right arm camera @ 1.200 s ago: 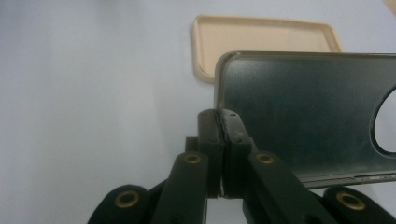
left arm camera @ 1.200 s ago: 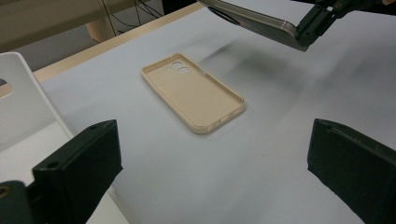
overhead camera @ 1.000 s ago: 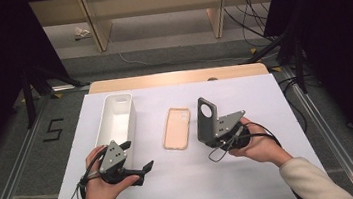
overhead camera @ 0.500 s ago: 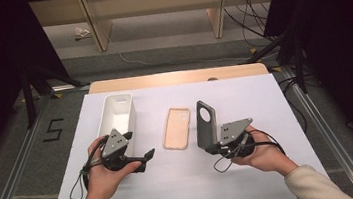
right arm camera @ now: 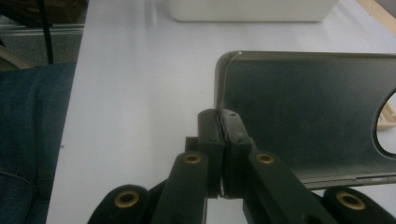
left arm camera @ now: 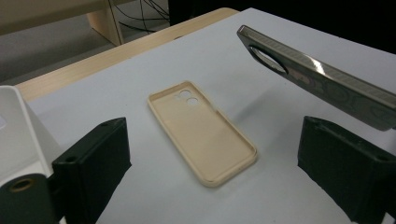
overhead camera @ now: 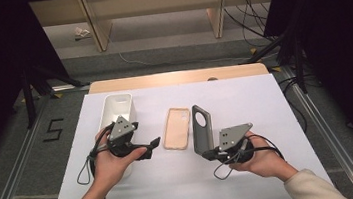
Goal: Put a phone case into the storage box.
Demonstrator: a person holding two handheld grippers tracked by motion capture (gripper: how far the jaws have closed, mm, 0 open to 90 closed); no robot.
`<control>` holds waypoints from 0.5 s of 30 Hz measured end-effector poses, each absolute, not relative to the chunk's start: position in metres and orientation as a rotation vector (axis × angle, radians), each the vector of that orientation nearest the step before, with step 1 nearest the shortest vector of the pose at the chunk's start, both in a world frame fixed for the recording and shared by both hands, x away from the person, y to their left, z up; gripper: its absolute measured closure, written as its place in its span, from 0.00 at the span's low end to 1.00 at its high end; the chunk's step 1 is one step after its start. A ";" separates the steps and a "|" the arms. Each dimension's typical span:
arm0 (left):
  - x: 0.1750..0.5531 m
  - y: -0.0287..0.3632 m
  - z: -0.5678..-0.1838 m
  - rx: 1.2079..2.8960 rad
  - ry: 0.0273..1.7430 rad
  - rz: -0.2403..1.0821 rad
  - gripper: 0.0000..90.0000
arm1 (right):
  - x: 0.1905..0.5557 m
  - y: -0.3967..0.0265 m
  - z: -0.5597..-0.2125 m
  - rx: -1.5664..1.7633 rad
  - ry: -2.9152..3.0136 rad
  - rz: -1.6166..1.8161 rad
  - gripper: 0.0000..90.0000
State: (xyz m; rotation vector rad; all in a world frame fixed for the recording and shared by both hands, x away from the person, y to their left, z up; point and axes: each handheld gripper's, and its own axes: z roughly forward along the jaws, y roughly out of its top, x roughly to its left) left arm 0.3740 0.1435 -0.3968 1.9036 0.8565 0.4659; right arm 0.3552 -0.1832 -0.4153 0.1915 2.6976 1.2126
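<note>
A beige phone case lies open side up in the middle of the white table. My left gripper hovers just left of it, jaws pointing at it and open with nothing between them. In the left gripper view the beige case lies on the table beyond the gap between the two jaws of my left gripper. My right gripper is shut on the lower edge of a dark phone case and holds it on edge above the table, right of the beige one. The right gripper view shows my right gripper pinching that dark case.
A white oblong box stands at the left of the table, behind my left hand; the white box also sits at the far edge of the right gripper view. The table's wooden back edge, floor rails and cables lie beyond.
My left hand has moved away from the person and a little right, toward the beige case. My right hand has drawn the dark case slightly nearer and to the left.
</note>
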 end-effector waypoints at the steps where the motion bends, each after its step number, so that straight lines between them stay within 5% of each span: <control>1: 0.375 0.141 -0.395 1.907 0.856 0.463 0.10 | 0.355 -0.183 -0.415 0.189 2.695 1.211 0.99; 15: 0.391 0.117 -0.386 1.933 0.865 0.427 0.13 | 0.347 -0.174 -0.413 0.153 2.695 1.231 0.99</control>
